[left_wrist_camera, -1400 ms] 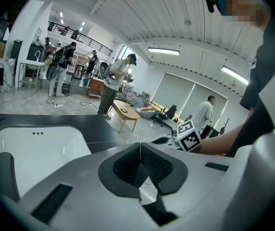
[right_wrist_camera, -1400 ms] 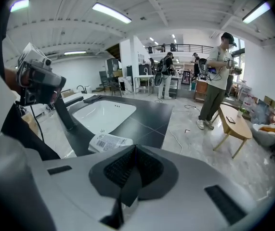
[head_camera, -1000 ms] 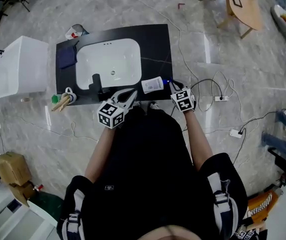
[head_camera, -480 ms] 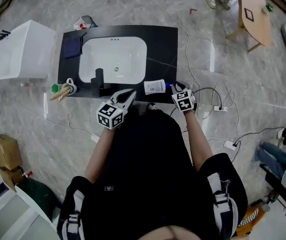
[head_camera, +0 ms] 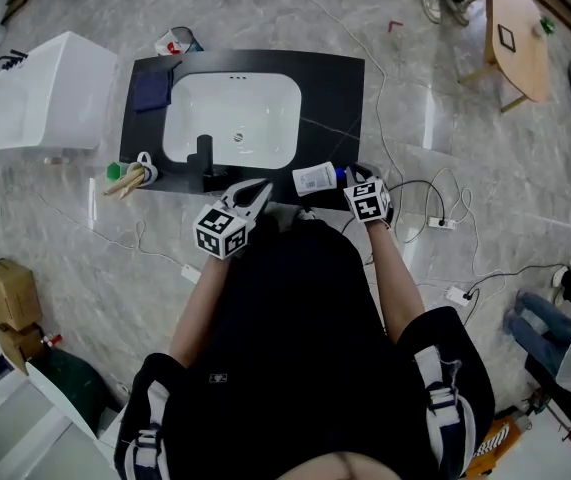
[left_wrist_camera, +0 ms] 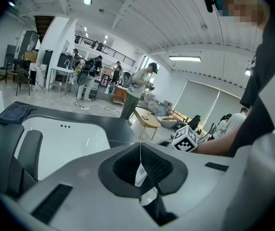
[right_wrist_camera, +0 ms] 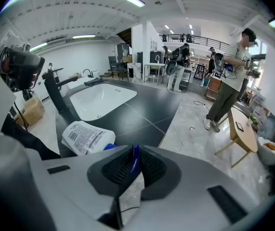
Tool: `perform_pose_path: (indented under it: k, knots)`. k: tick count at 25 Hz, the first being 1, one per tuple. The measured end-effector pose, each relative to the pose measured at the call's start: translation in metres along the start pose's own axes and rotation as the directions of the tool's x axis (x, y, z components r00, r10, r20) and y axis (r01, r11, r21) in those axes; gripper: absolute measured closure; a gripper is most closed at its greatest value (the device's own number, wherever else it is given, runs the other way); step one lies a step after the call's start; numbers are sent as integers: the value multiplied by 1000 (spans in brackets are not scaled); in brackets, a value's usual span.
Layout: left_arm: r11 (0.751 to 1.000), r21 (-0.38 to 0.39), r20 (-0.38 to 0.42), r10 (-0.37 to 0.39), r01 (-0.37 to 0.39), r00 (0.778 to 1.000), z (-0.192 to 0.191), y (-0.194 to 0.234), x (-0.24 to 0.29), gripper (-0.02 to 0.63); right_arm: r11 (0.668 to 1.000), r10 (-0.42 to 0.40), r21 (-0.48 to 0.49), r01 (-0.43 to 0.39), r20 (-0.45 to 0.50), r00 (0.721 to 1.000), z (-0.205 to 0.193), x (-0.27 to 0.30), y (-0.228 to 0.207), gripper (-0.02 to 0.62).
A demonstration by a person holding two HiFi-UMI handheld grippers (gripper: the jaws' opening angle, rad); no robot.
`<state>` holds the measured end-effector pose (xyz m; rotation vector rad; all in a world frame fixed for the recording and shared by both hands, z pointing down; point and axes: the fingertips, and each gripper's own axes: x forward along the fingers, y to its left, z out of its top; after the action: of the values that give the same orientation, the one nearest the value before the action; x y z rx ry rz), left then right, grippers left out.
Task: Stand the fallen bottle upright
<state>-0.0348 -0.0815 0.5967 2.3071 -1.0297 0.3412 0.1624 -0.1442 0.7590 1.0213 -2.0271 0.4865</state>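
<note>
The white bottle (head_camera: 314, 178) lies on its side at the front right of the black counter (head_camera: 337, 98), its blue top (head_camera: 340, 176) pointing right. In the right gripper view the bottle (right_wrist_camera: 86, 137) lies just left of the jaws, label up. My right gripper (head_camera: 355, 177) (right_wrist_camera: 134, 159) is shut, with a thin blue part of the bottle's top pinched between its jaws. Left of the bottle, my left gripper (head_camera: 262, 188) (left_wrist_camera: 140, 150) hovers at the counter's front edge, shut with nothing in it. Through the gap under its tips, a strip of barcode label shows.
A white sink (head_camera: 235, 118) fills the counter's middle, with a black faucet (head_camera: 203, 153) at its front. A blue cloth (head_camera: 152, 90) lies at the back left and a cup of brushes (head_camera: 130, 175) at the front left. Cables (head_camera: 435, 218) trail over the floor to the right.
The head view has shifted a little; the counter sits slightly further right in it. Both grippers and the lying bottle keep their places.
</note>
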Motion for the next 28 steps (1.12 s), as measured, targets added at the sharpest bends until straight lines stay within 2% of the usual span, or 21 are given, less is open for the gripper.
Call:
perform_pose_path:
  k: [15,28]
  knots:
    - [1000,9,5,-24,24,1000,6,12,-8,591,994,-109,10,109,-4,994,12,-11,-13,518]
    - [997,17,27,-71,71,997,15,23,-21,591,974,-223,-50,223,14,975,34,-34,-14,515]
